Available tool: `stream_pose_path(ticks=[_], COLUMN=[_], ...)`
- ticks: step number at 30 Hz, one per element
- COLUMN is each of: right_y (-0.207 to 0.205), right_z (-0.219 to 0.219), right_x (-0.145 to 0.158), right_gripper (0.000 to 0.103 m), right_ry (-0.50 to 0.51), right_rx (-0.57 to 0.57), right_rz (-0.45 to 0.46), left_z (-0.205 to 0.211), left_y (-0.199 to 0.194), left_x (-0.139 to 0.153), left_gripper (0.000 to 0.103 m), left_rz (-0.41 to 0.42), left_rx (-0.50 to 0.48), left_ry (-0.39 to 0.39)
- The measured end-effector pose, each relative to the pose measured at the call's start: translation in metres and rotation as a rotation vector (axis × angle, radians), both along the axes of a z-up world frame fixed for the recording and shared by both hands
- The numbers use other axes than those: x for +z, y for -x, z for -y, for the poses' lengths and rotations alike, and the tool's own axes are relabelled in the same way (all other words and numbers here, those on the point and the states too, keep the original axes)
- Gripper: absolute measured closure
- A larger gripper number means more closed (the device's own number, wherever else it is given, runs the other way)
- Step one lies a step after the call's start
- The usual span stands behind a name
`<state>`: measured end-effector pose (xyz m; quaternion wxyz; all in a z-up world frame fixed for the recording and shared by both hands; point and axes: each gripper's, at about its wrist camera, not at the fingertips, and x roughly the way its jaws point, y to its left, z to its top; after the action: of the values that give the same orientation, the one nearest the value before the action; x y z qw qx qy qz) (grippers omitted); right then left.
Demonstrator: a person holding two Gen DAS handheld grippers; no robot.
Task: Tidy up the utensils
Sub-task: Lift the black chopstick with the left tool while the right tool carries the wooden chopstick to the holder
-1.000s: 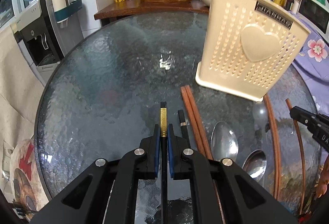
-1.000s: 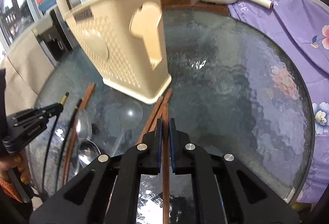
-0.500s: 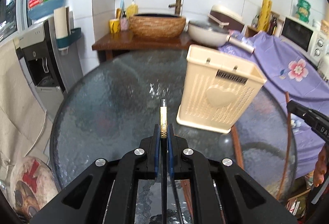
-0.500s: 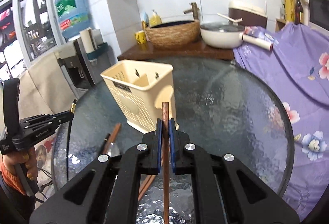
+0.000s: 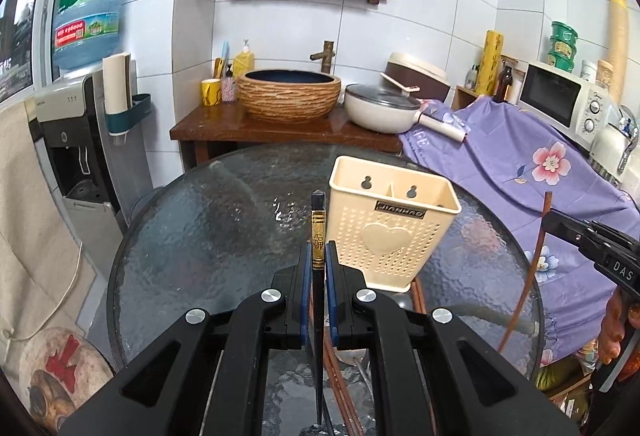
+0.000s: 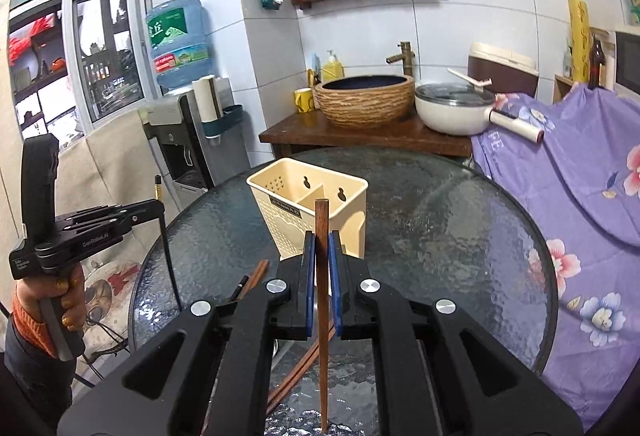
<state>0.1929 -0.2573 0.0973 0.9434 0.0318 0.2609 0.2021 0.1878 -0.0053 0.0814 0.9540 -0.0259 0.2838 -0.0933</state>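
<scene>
Utensils, sorted by size.

1. Glass table (image 5: 192,248): round, dark, textured top; it carries every item below that is not lifted.

2. Cream utensil holder (image 5: 390,236): stands upright on the table toward its far side, open top showing two compartments split by a divider, perforated front with a raised heart. Both compartments look empty from the right wrist view (image 6: 308,195).

3. Left claw (image 5: 318,264): clenched on the black chopstick, raised above the table, just left of the holder in its own view. In the right wrist view it sits at far left (image 6: 154,209), carried by a person's hand (image 6: 60,296) with an orange cuff.

4. Right claw (image 6: 322,256): clenched on the brown chopstick, raised above the table with the holder straight ahead. In the left wrist view it enters from the right edge (image 5: 554,220).

5. Brown chopstick (image 6: 322,300): wooden, long axis along the claw's pointing line, blunt end forward toward the holder, thin end trailing back and down. From the left wrist view it hangs steeply (image 5: 528,276).

6. Black chopstick (image 5: 318,236): gold band near its forward end, long axis along the left claw's pointing line, banded end forward and up, tapered end back toward the camera.

7. Loose chopsticks (image 6: 256,274): brown and black, lying flat on the table near its close edge, ends pointing toward the holder.

8. Spoon (image 5: 352,356): metal, partly hidden under the left claw, on the table.
</scene>
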Motion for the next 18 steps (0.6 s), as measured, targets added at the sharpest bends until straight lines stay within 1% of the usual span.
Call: stream_pose_path(ticks=[4,12,18], right_y=[0.01,0.013,0.004], right_z=[-0.003,-0.008,-0.01], right_x=[0.008,0.023,0.044], right_gripper=[0.096,0.096,0.096], right_ry=[0.01,0.027,0.011], right_rx=[0.016,0.036,0.06], right_rz=[0.024,0.048,0.045], left_z=[-0.002,-0.006,-0.007], left_y=[0.005,0.011,0.007], left_x=[0.008,0.025,0.051], left_gripper=[0.096,0.096,0.096], left_rz=[0.019,0.055,0.086], left_rx=[-0.001,-0.008,-0.028], left_ry=[0.008,0.01,0.022])
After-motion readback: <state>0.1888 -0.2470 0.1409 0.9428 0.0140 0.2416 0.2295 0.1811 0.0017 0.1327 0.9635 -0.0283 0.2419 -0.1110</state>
